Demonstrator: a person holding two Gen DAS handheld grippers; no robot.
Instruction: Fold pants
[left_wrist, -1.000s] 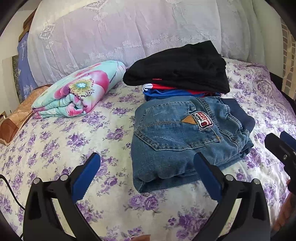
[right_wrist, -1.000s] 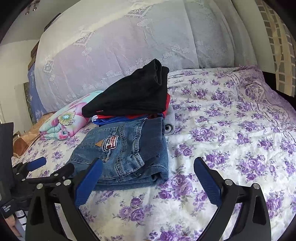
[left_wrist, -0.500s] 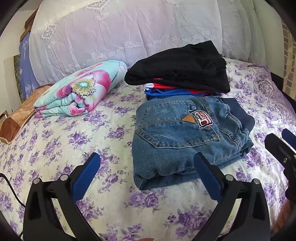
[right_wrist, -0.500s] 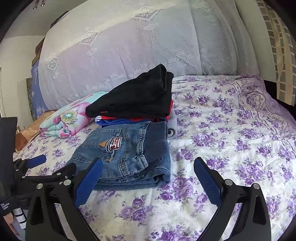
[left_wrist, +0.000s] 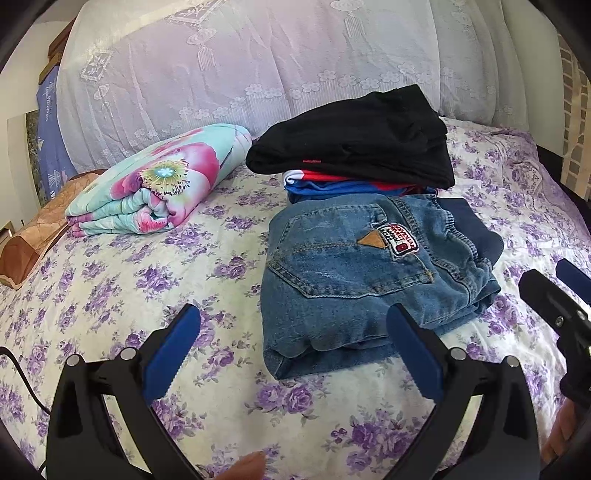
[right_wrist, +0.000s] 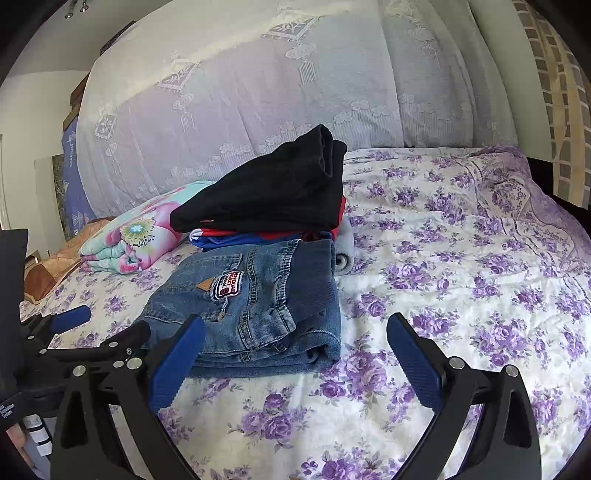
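Since a second ago, both of my tongs have drawn back a little from the folded jeans, which lie just as they did on the purple-flowered bedspread. My left gripper hovers above the bedspread at the near edge of the jeans, jaws spread wide and holding nothing; its right finger overlaps the denim's near corner in the view, and I cannot tell whether it touches. My right gripper hangs wide as well, empty, with its left finger in front of the jeans and its right finger over bare bedspread.

The jeans are folded into a compact block, back pocket and sewn patch facing up. Directly behind them, touching, sits a stack of folded clothes topped by a black garment, with red and blue layers underneath. To the left of the stack, apart from the jeans, rests a folded floral blanket. White lace fabric covers the headboard behind.
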